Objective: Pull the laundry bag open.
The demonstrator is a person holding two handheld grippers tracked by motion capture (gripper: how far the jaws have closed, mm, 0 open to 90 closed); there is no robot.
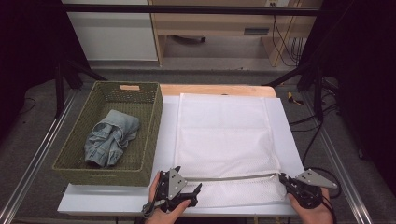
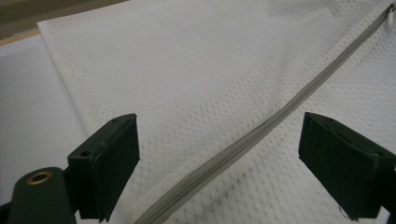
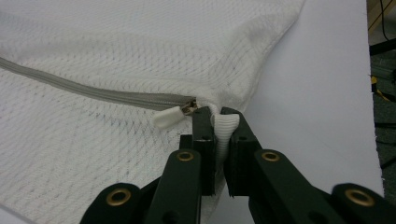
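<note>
One desk (image 1: 93, 203) carries the work, covered by a white sheet. On its left side stands one olive woven basket (image 1: 152, 135), holding one crumpled pale denim garment (image 1: 111, 137). One white mesh laundry bag (image 1: 224, 135) lies flat over the middle and right of the desk, its near end reaching almost to the near edge.

One grey zipper (image 1: 233, 177) runs across the bag parallel to the near edge and appears closed along its whole length. Its white pull tab (image 3: 166, 116) sits at the right end.

Two hand-held grippers are at the near edge. The right gripper (image 3: 218, 114) is clamped on a white fabric tab (image 3: 224, 130) at the bag's near right corner, just beside the pull tab; the pads press on it from both sides. The left gripper (image 2: 219, 144) hovers with jaws standing wide apart over the zipper's left stretch, the zipper line passing between them; no pad presses on the mesh, though whether they brush it is hard to judge from this angle.

Judgement: the step in hand is anchoring the bag at its zipper end before opening it. The next move likely calls for holding that corner taut while the free gripper takes the small pull tab, which demands a fine, accurate pinch. The garment is not yet touched.
</note>
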